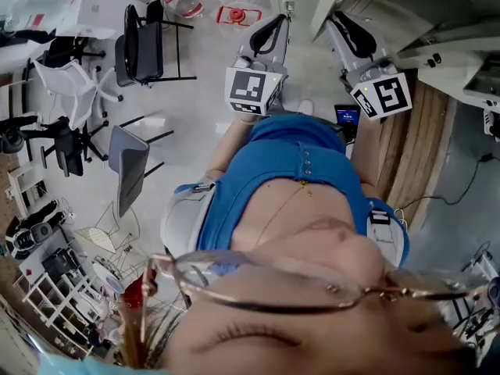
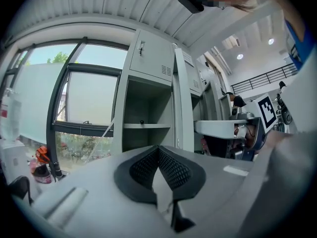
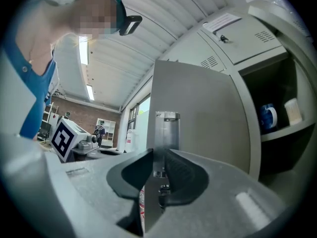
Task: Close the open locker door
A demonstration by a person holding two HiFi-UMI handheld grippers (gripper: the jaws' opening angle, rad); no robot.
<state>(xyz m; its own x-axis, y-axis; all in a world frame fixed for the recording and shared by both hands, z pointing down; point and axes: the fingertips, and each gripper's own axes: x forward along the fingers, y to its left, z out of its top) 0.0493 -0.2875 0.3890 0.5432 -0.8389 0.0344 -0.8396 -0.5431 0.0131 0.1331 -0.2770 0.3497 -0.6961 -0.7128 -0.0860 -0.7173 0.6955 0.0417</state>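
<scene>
The grey locker door (image 3: 198, 118) stands open, seen nearly edge-on, with its latch strip (image 3: 166, 133) running down between the jaws. My right gripper (image 3: 159, 152) is shut on that door edge. Behind the door an open compartment (image 3: 277, 108) holds a blue item (image 3: 269, 117) and a white one (image 3: 293, 110). My left gripper (image 2: 158, 148) is shut with nothing between its pads, facing the locker's open shelf bay (image 2: 148, 125) and the door (image 2: 181, 103) from the other side. In the head view both grippers, left (image 1: 275, 23) and right (image 1: 345, 23), are held up side by side near the locker (image 1: 437, 37).
Black chairs (image 1: 144, 45) and a grey-backed chair (image 1: 129, 162) stand on the floor to the left. Red items (image 1: 234, 14) lie on the floor ahead. A large window (image 2: 84, 98) is left of the lockers. More locker columns (image 2: 208, 90) continue to the right.
</scene>
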